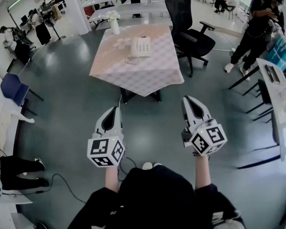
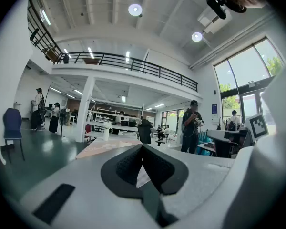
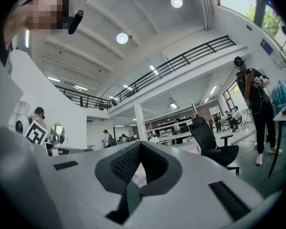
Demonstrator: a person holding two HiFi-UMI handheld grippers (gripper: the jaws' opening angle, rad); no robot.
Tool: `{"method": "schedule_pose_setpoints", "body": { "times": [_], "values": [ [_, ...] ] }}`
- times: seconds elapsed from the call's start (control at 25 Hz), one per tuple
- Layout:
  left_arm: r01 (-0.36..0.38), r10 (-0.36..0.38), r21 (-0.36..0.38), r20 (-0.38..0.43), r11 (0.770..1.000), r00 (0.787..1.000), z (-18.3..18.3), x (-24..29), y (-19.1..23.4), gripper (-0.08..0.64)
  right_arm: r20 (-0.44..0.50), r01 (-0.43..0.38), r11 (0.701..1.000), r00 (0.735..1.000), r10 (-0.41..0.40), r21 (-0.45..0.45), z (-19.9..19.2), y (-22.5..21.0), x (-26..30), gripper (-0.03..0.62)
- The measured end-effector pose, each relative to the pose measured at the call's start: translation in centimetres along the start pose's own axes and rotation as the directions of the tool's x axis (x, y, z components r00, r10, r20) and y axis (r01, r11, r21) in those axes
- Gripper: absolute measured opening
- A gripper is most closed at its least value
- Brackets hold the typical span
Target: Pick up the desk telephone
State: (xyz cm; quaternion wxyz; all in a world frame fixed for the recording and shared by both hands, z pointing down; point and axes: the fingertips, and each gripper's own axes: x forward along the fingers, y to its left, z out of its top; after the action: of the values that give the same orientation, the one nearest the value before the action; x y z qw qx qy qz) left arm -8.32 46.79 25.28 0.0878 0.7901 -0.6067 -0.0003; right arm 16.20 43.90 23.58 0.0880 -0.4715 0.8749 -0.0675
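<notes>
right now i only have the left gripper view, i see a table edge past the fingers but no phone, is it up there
Observer: Yes. In the head view the desk telephone sits on the checked tablecloth, towards its far end.
Operator: ok, is the right gripper carrying anything
Observer: No. In the right gripper view the right gripper has its fingers together with nothing between them.
</notes>
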Motion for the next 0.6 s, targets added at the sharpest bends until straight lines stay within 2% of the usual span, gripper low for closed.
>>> {"method": "schedule_pose_setpoints", "body": {
  "times": [0.6],
  "values": [
    [-0.013, 0.013, -0.007, -0.014, 1.0, 1.0, -0.7, 1.6, -1.4, 0.0, -0.034, 0.023, 1.0, 0.999, -0.022, 0.021, -0.9, -2.8, 0.4, -0.008]
  ]
}}
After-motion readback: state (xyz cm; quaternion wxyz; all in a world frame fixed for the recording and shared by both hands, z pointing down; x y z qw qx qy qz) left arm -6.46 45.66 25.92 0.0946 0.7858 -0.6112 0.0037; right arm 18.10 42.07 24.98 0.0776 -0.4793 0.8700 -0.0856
